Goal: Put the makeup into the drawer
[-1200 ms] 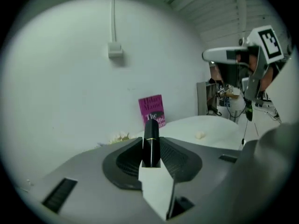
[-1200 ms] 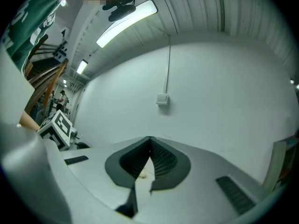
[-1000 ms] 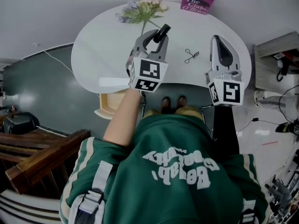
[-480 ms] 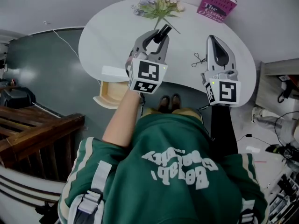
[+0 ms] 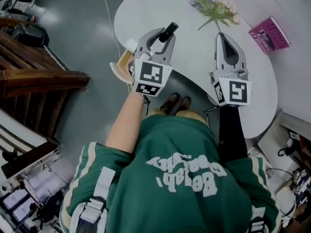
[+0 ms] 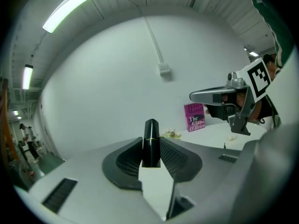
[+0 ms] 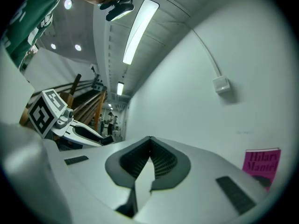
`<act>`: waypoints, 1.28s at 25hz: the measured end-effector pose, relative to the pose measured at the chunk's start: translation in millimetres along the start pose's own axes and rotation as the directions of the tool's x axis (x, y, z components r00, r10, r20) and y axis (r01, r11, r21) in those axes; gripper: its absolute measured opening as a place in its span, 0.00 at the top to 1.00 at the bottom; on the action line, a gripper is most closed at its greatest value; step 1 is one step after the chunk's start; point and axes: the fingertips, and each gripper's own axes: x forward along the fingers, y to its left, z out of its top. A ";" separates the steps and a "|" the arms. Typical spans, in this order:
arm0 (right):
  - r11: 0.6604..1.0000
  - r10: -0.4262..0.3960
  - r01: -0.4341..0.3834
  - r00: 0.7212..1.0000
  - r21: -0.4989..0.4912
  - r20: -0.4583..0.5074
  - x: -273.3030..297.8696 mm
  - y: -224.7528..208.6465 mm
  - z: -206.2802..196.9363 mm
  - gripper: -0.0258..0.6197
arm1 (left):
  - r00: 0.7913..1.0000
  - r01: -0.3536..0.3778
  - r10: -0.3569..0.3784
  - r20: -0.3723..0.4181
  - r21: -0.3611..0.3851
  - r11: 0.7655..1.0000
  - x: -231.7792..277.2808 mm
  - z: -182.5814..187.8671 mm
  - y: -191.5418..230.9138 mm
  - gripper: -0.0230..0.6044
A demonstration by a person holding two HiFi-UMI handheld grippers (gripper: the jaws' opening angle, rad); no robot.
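Note:
A black lipstick tube [image 5: 168, 32] with a thin gold band [image 6: 150, 143] stands upright between the jaws of my left gripper [image 5: 163, 35], which is shut on it above the white oval table [image 5: 160, 4]. The tube's cap rises above the jaw tips [image 6: 150, 146]. My right gripper [image 5: 224, 37] hangs to the right of it at about the same height, its jaws closed together with nothing between them [image 7: 149, 146]. A pale wooden drawer [image 5: 122, 64] pokes out from under the table's near left edge, just left of my left gripper.
A bunch of flowers [image 5: 216, 8] lies on the table's far side and a magenta book [image 5: 269, 34] lies at its right. A dark wooden stair rail [image 5: 34, 76] stands at the left over grey floor. My shoes [image 5: 176, 103] show under the table edge.
The whole view has swung: the table and book now sit up and to the right, the stair rail higher at the left. Both grippers moved sideways together, the lipstick still held.

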 end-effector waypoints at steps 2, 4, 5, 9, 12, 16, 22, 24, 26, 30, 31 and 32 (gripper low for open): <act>0.997 0.070 -0.070 0.998 0.025 0.012 17.6 20.5 -3.5 0.95 | 0.998 -0.063 0.062 -0.032 -0.007 0.998 -15.6 -12.8 16.4 0.76; 0.990 0.138 -0.139 0.990 0.040 0.018 33.3 44.4 -6.6 0.95 | 0.991 -0.121 0.120 -0.060 -0.015 0.993 -32.0 -25.1 32.4 0.76; 0.984 0.172 -0.173 0.985 0.045 0.022 40.0 58.1 -6.8 0.95 | 0.986 -0.149 0.148 -0.072 -0.017 0.989 -42.1 -30.7 40.9 0.76; 0.961 0.268 -0.271 0.962 0.059 0.051 61.6 108.8 2.0 0.95 | 0.965 -0.245 0.242 -0.102 -0.023 0.969 -85.3 -46.8 74.4 0.76; 0.943 0.326 -0.330 0.943 0.051 0.064 76.2 143.5 9.1 0.95 | 0.952 -0.288 0.282 -0.115 -0.040 0.957 -107.5 -56.4 93.5 0.76; 0.924 0.379 -0.381 0.924 0.038 0.053 87.7 179.5 14.1 0.95 | 0.944 -0.294 0.281 -0.171 -0.052 0.954 -118.6 -88.8 106.5 0.76; 0.932 0.361 -0.362 0.932 0.020 0.027 89.4 179.1 13.6 0.95 | 0.897 -0.244 0.171 -0.407 -0.136 0.960 -101.4 -207.0 95.6 0.76; 0.937 0.350 -0.350 0.937 0.014 0.017 90.0 177.0 11.9 0.95 | 0.875 -0.224 0.126 -0.468 -0.162 0.961 -96.7 -241.0 90.7 0.76; 0.942 0.334 -0.334 0.942 0.005 0.005 90.3 173.7 10.4 0.95 | 0.847 -0.209 0.089 -0.524 -0.175 0.962 -92.4 -271.6 87.0 0.76; 0.954 0.299 -0.299 0.954 -0.012 -0.011 86.8 160.9 9.6 0.95 | 0.789 -0.169 0.010 -0.614 -0.201 0.965 -82.5 -322.7 76.2 0.76; 0.956 0.292 -0.292 0.956 -0.018 -0.015 85.7 157.5 9.2 0.95 | 0.776 -0.160 -0.006 -0.631 -0.207 0.965 -80.2 -333.8 73.6 0.76; 0.958 0.284 -0.285 0.959 -0.023 -0.019 84.8 154.4 8.6 0.95 | 0.762 -0.151 -0.022 -0.647 -0.212 0.965 -78.5 -343.8 70.9 0.76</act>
